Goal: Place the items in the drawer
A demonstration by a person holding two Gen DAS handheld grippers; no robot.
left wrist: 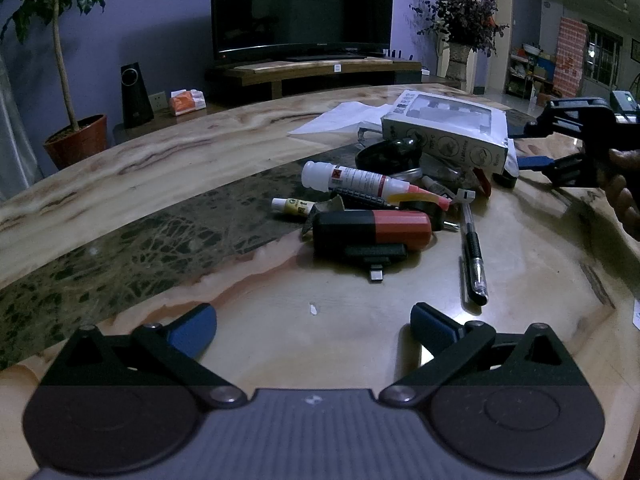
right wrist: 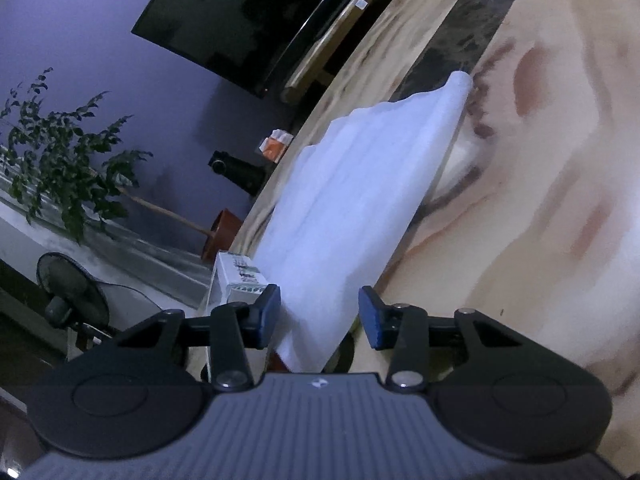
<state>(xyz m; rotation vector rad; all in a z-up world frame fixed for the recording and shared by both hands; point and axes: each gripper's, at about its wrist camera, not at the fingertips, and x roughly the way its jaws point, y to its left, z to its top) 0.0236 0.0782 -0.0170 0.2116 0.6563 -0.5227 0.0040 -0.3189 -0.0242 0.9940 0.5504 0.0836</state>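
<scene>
The left gripper hovers low over the wooden table with its jaws spread wide and nothing between the blue pads. Ahead of it lies a cluster of loose items, all resting on the tabletop: a black-and-red rectangular device with a small black connector block touching its near side, a black pen lying just beside the device on its right, and a white bottle with a red nozzle lying on its side behind the device. A small yellow-and-white tube lies to the left of the device. Farther back, a white windowed carton sits tilted on top of other objects, with a sheet of white paper spread flat behind it. The right gripper enters from the right edge of the left wrist view, held by a hand, near the carton. In the right wrist view the right gripper is released — its jaws stand apart, with the white paper visible through the gap but not clamped — and a corner of the carton sits just beside its left finger. No drawer is visible in either view.
</scene>
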